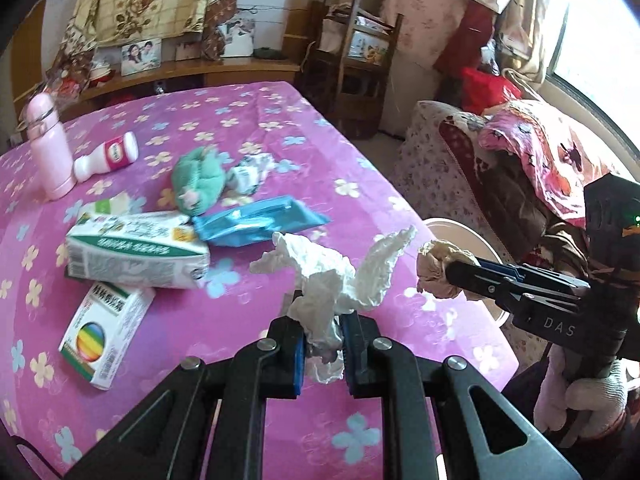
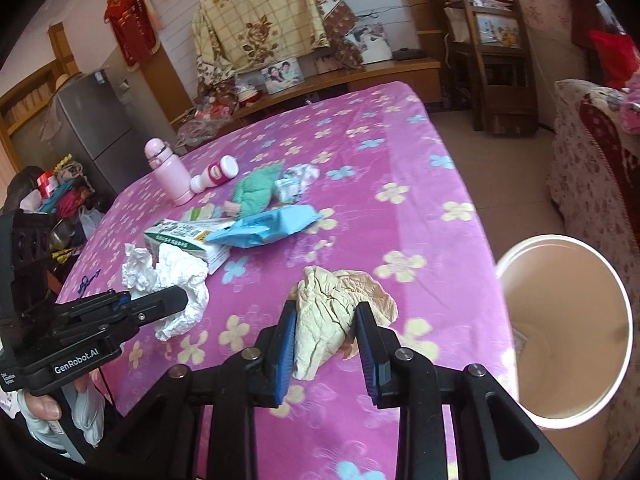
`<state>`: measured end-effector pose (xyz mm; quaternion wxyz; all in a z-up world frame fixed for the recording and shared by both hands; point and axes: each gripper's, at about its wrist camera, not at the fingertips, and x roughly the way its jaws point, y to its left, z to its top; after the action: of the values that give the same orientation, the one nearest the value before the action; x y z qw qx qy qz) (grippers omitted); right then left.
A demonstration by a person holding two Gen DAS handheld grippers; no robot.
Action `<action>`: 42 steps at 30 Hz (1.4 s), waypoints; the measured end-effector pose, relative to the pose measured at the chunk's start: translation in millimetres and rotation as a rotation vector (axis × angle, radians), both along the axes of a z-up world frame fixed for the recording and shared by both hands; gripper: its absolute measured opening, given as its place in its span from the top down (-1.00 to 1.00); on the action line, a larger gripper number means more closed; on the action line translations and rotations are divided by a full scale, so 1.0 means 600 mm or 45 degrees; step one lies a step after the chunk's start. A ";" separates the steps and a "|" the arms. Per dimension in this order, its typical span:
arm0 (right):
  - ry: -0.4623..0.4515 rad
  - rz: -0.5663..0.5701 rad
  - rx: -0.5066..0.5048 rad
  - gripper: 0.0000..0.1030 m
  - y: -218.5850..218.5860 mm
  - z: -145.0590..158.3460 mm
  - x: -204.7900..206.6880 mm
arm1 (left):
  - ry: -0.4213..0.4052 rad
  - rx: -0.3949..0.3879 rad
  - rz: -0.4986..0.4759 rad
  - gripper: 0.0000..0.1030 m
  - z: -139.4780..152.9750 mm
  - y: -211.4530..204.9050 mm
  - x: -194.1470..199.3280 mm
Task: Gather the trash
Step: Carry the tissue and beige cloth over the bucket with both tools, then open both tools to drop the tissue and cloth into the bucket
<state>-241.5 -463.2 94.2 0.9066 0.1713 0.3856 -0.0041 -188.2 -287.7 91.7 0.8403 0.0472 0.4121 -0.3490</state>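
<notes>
Both tools are loaded. The left gripper (image 1: 324, 344) is clenched on a crumpled white tissue (image 1: 332, 276), most of which billows free above the pads; the right gripper (image 2: 326, 344) is clamped on a beige paper wad (image 2: 340, 304). Both loads hang over the near right corner of the table (image 2: 420, 184), beside the white-rimmed bin (image 2: 564, 336) that stands on the floor just off that edge. Likely faults: the tissue is pinched only at its lower folds and may tear or slide out before it clears the bin rim; the two tools sit close together and could collide, or one wad could land on the cloth or floor if let go short of the rim. The pink flowered tablecloth is soft and could snag a dragged fingertip. Farther along the table lie a pink flask (image 1: 50, 148), a small bottle (image 1: 108, 156), two cartons (image 1: 136, 252), a blue packet (image 1: 256, 224) and a green plush toy (image 1: 198, 182). Round about: sideboard, chair, covered sofa, bright window.
</notes>
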 end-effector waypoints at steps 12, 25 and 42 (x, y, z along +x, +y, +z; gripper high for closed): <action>-0.005 -0.152 -0.036 0.40 -0.093 0.016 -0.057 | -0.025 0.014 -0.136 0.69 0.011 -0.110 -0.027; 0.068 -0.360 -0.055 0.40 -0.214 -0.015 -0.113 | -0.013 0.035 -0.269 0.69 -0.002 -0.242 -0.046; 0.152 -0.575 -0.114 0.39 -0.292 -0.067 -0.132 | 0.057 0.041 -0.367 0.69 -0.045 -0.363 -0.042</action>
<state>-320.5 -638.1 54.0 0.8649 0.2124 0.3900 -0.2338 -213.5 -505.8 64.8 0.7712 0.1116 0.4253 -0.4604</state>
